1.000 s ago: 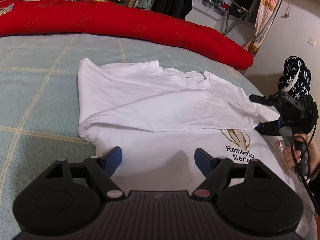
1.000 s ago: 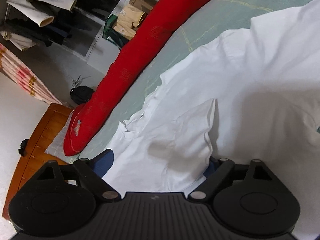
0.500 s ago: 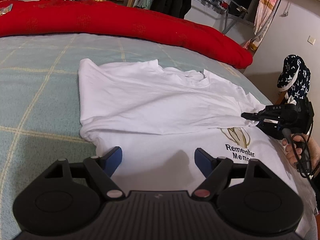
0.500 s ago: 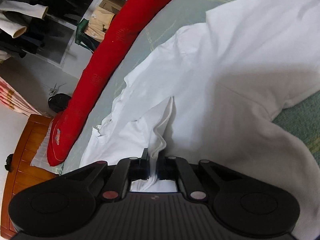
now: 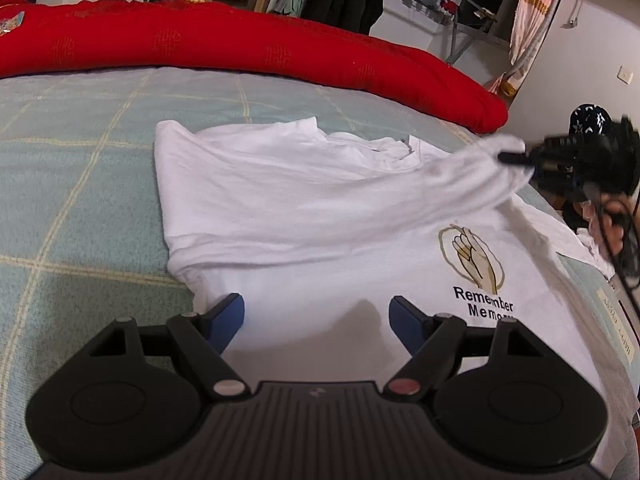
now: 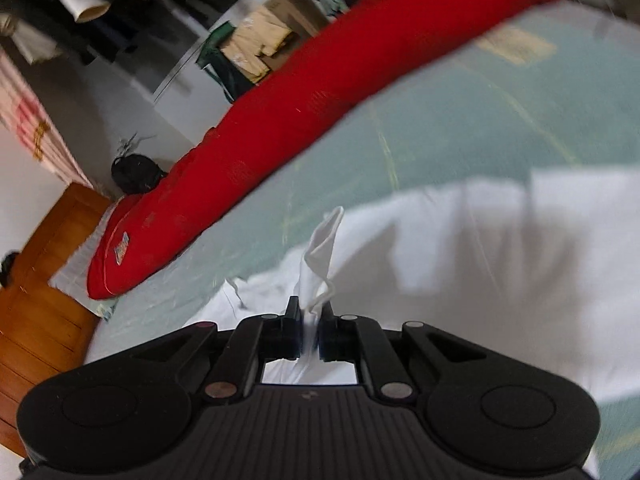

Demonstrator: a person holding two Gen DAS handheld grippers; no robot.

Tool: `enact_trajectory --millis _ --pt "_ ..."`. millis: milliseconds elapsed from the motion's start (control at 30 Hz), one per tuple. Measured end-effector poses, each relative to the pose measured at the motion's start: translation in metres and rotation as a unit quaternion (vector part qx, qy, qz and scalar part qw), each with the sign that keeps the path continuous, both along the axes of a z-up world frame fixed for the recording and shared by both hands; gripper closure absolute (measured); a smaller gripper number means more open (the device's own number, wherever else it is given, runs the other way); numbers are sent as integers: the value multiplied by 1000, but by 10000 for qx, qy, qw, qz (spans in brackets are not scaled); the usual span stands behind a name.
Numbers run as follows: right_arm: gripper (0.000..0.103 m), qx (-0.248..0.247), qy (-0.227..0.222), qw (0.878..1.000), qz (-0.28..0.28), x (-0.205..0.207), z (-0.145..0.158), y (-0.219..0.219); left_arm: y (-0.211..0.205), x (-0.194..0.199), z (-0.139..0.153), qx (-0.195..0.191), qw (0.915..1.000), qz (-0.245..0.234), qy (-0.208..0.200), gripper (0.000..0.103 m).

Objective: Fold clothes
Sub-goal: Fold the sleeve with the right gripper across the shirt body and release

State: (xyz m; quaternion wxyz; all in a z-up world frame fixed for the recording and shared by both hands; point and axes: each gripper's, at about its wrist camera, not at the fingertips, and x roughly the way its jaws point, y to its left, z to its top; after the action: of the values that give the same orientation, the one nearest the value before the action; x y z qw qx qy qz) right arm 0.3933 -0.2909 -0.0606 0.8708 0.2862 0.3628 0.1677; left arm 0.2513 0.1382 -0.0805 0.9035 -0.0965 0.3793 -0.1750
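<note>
Your right gripper (image 6: pixel 309 316) is closed on a pinch of white cloth, the right sleeve edge of the white T-shirt (image 5: pixel 304 200), and this cloth hangs lifted above the rest of the garment. The bed (image 5: pixel 72 184) with its pale green checked cover carries the shirt, and the red quilt (image 5: pixel 248 48) lies rolled along the far side. The shirt lies flat with its long axis across your left view, the left part already folded over, the printed hand picture (image 5: pixel 474 254) toward the right side. From the held sleeve the body of the shirt lies to the left, so I judge that the coming fold must travel that way, across the print. Your left gripper (image 5: pixel 318 318) stands wide with nothing between its blue pads, just above the near hem, and it is the nearer one to that hem. Only the left view shows the lifted cloth from the side; only the right view shows the pinch itself.
</note>
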Motion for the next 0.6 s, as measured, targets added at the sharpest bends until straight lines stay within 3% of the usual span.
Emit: enact_trajectory --millis 167,400,600 --pt "94 -430 14 9991 -51 8 3 0 0 -1 0 10 10000 -11 -16 23" --pt "93 -555 482 9967 -336 5 -40 -16 0 -1 -1 45 10000 -32 -35 23" --pt "92 -679 226 9970 -279 4 -34 -13 1 -2 0 53 10000 -19 -29 23"
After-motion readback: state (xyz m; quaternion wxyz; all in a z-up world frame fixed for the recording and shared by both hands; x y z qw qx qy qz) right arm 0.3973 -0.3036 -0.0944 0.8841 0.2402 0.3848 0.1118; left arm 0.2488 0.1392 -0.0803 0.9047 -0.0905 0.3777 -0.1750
